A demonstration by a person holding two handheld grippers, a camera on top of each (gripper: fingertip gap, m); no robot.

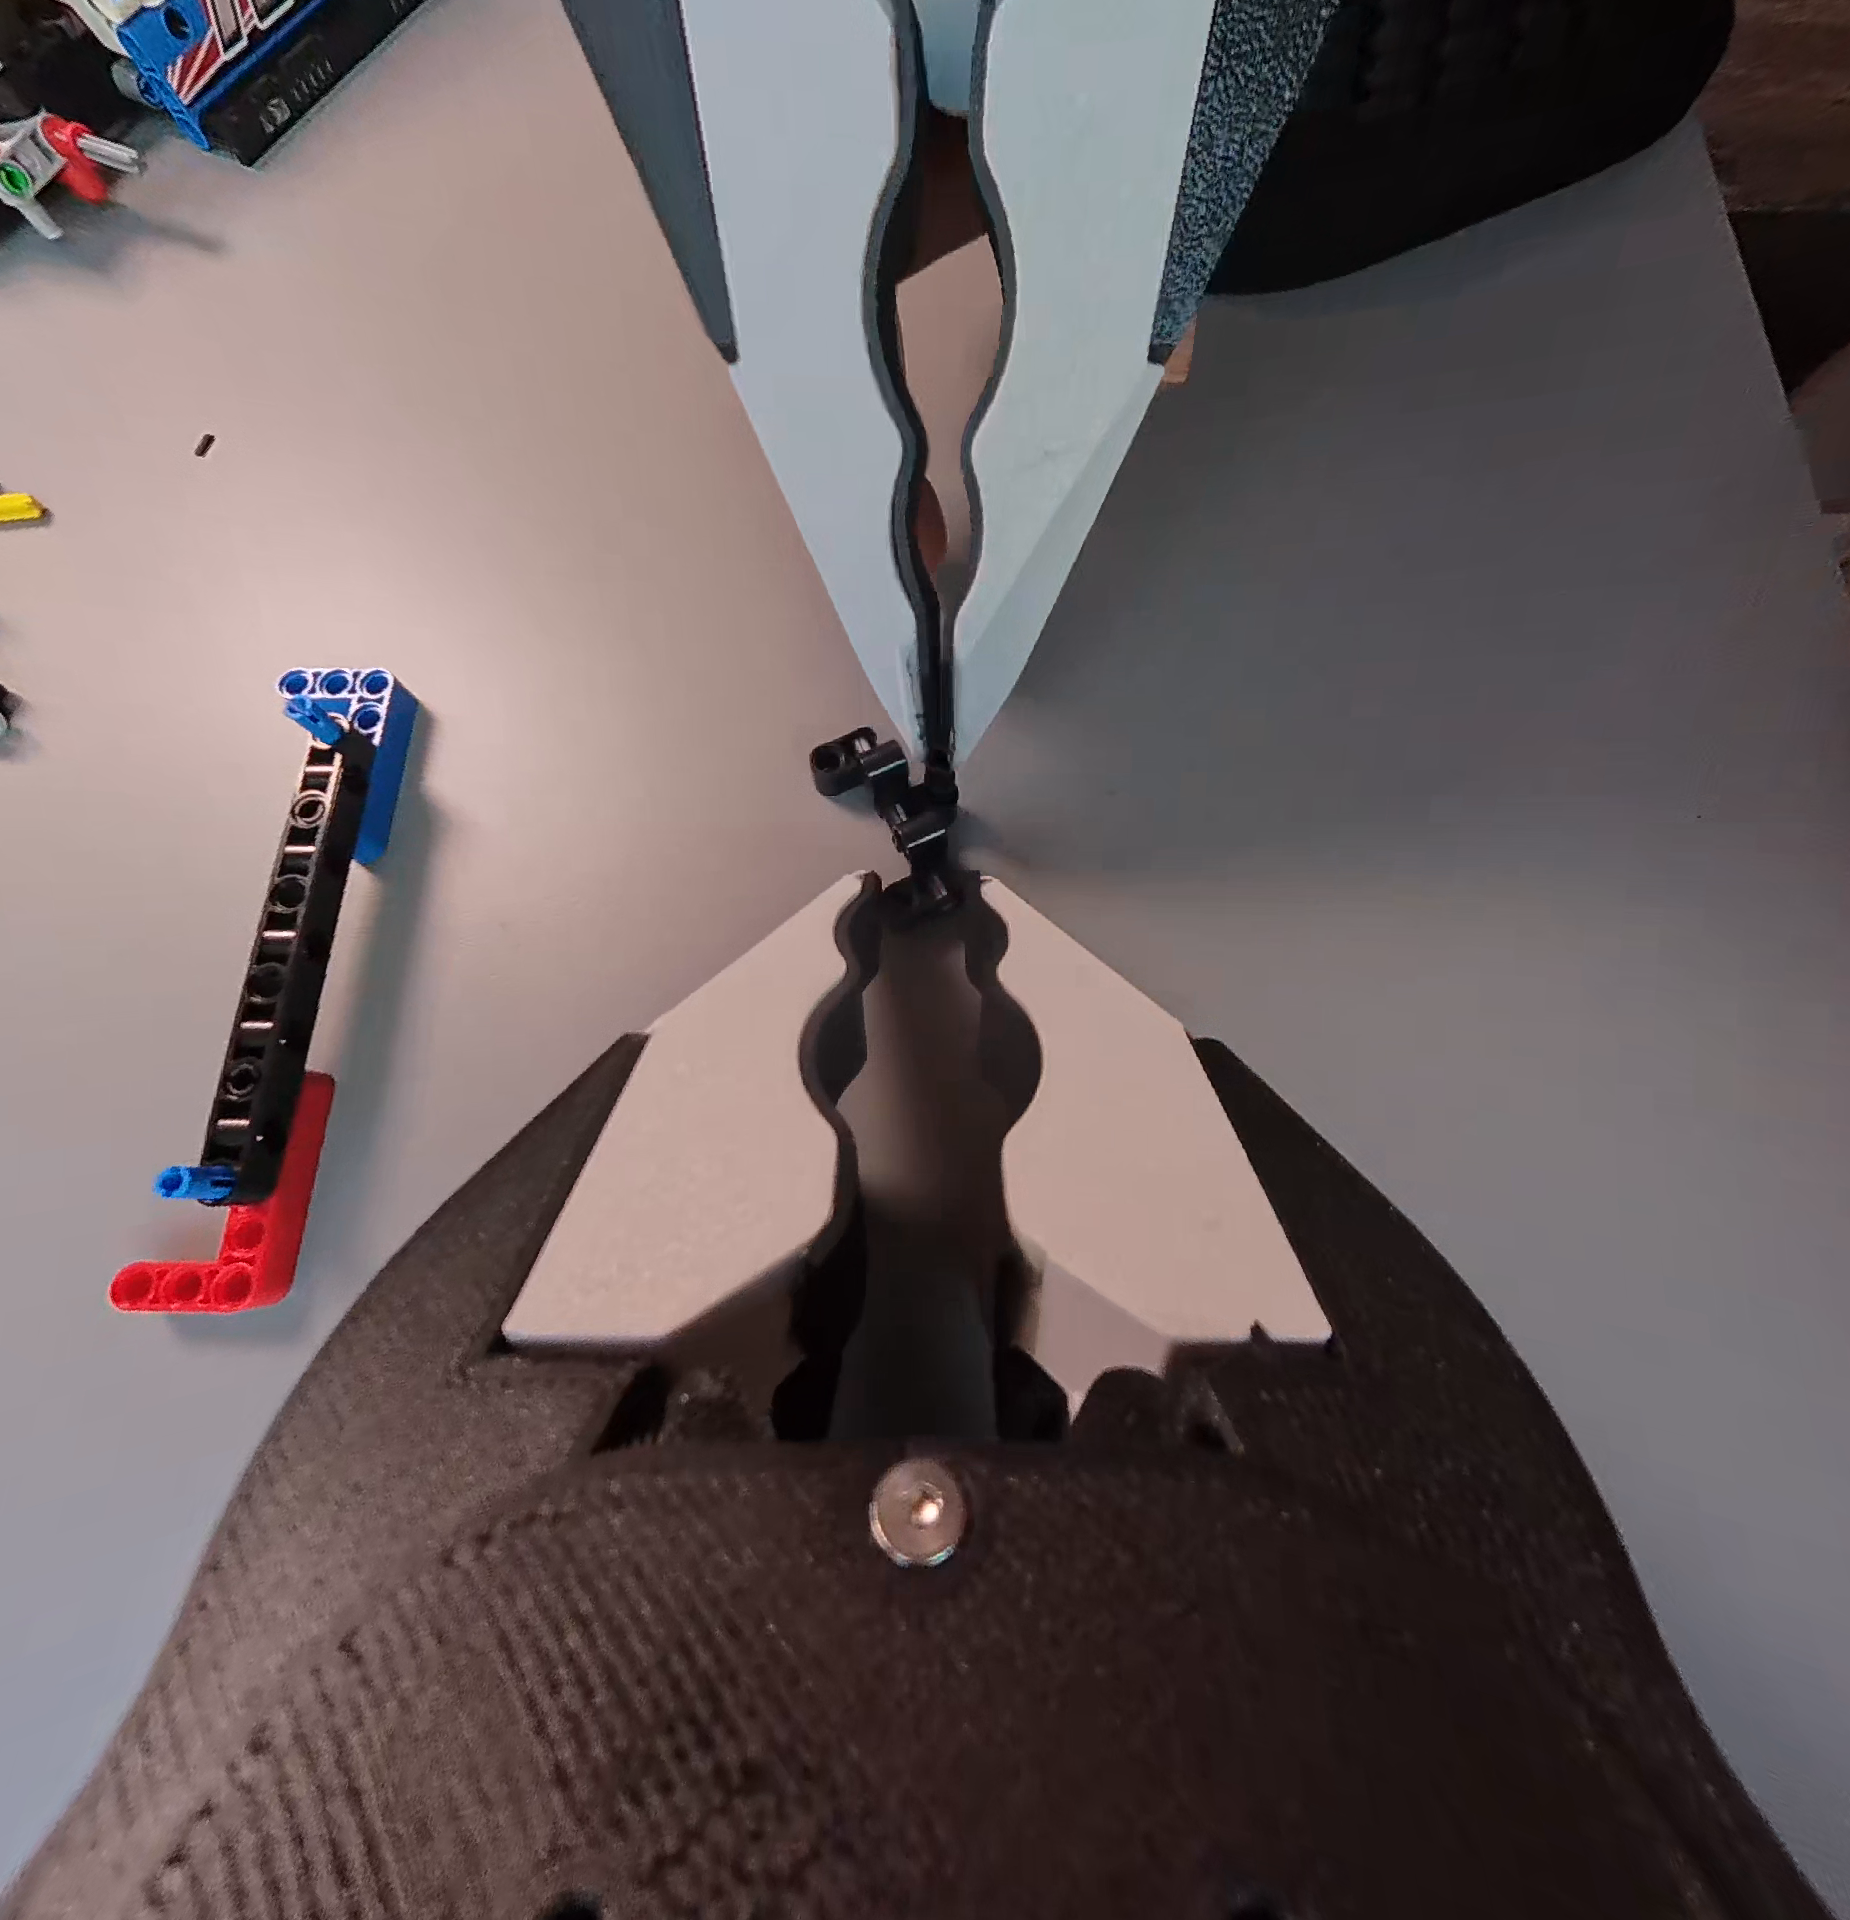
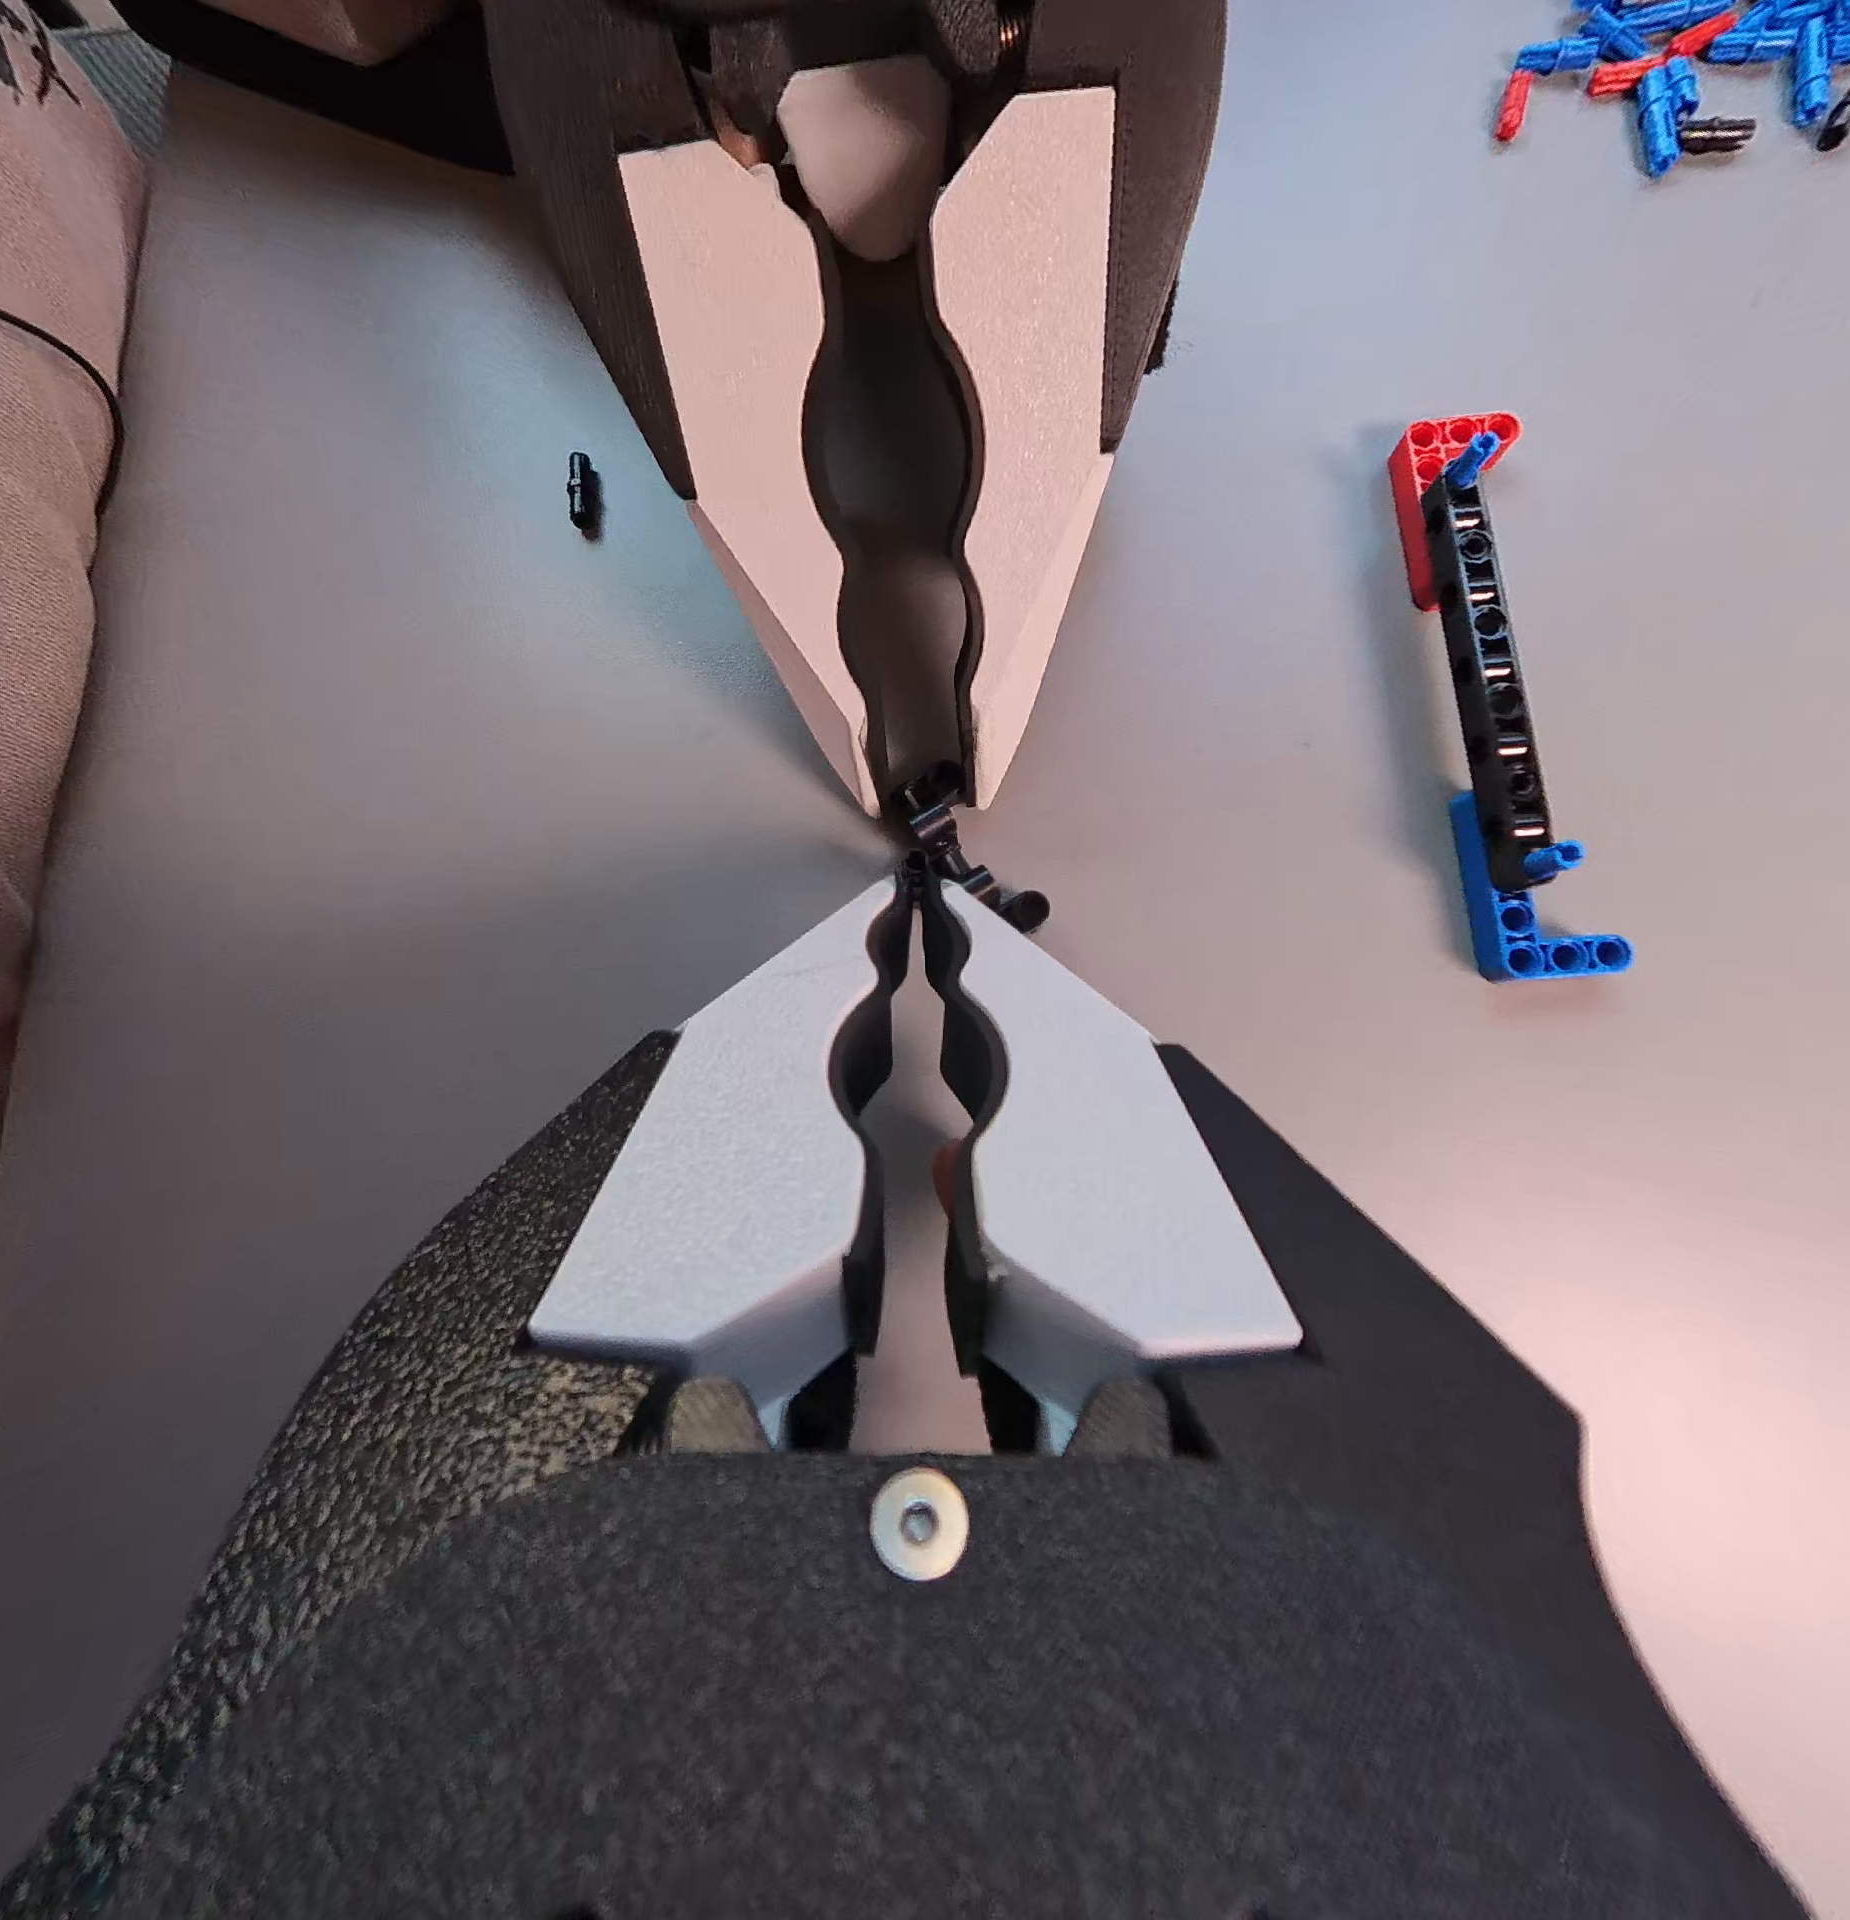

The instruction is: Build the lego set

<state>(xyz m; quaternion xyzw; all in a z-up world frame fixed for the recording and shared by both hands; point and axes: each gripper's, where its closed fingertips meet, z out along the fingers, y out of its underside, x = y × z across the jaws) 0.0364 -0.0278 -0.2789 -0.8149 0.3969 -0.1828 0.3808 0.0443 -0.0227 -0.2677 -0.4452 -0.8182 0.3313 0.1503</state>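
Note:
My two grippers meet tip to tip over the grey table (image 1: 1420, 727), with a small black connector assembly (image 1: 905, 816) between them. My left gripper (image 1: 923, 891) is shut on its near end. My right gripper (image 1: 936, 743) comes in from the top of the left wrist view and is shut on the far end. In the right wrist view my right gripper (image 2: 923, 883) pinches the black connector assembly (image 2: 936, 828), and my left gripper (image 2: 926, 795) holds its other end. A black beam with a blue and a red L-piece (image 1: 277, 987) lies on the table to the left.
The beam assembly also shows in the right wrist view (image 2: 1492, 686). A loose black pin (image 2: 583, 488) lies on the table. A pile of blue and red pins (image 2: 1679, 73) sits at the top right. A box (image 1: 235, 73) and a part-built model (image 1: 27, 156) stand at the far left. Fabric (image 2: 27, 520) borders the table. Only a small space, under 4 cm, lies between the two pairs of fingers.

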